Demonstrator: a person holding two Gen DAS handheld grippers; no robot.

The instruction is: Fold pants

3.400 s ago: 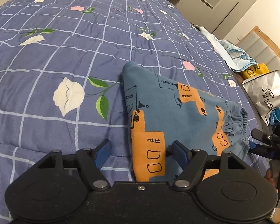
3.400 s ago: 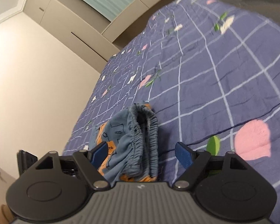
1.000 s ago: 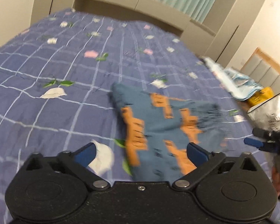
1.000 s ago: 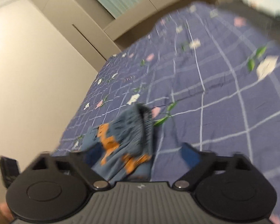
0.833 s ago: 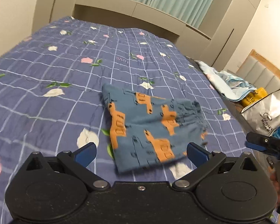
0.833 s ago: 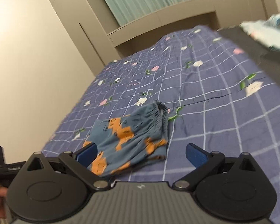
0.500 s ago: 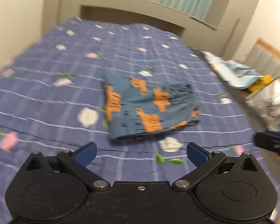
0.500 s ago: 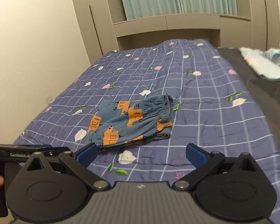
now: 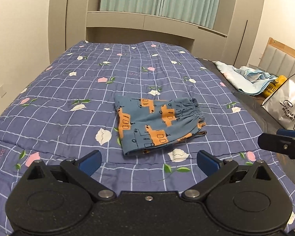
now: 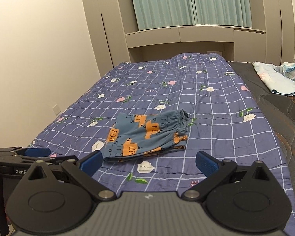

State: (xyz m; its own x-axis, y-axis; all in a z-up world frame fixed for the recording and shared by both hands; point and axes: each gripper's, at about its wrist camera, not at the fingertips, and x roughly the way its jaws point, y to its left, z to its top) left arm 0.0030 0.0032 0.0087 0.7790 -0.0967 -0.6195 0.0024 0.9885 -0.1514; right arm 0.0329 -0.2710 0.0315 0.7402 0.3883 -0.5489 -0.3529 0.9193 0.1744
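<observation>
The blue pants with orange patches lie folded into a flat rectangle on the bed, elastic waistband to the right. They also show in the right wrist view. My left gripper is open and empty, held back near the bed's front edge, well short of the pants. My right gripper is open and empty too, also back from the pants. The right gripper shows at the right edge of the left wrist view; the left one at the left of the right wrist view.
The blue checked quilt with flowers covers the bed. A light blue cloth, a yellow item and a silver bag lie at the right. A wall runs along the left; cupboards stand behind.
Both grippers have pulled back and up from the pants, which now lie folded alone on the quilt. Both stay open.
</observation>
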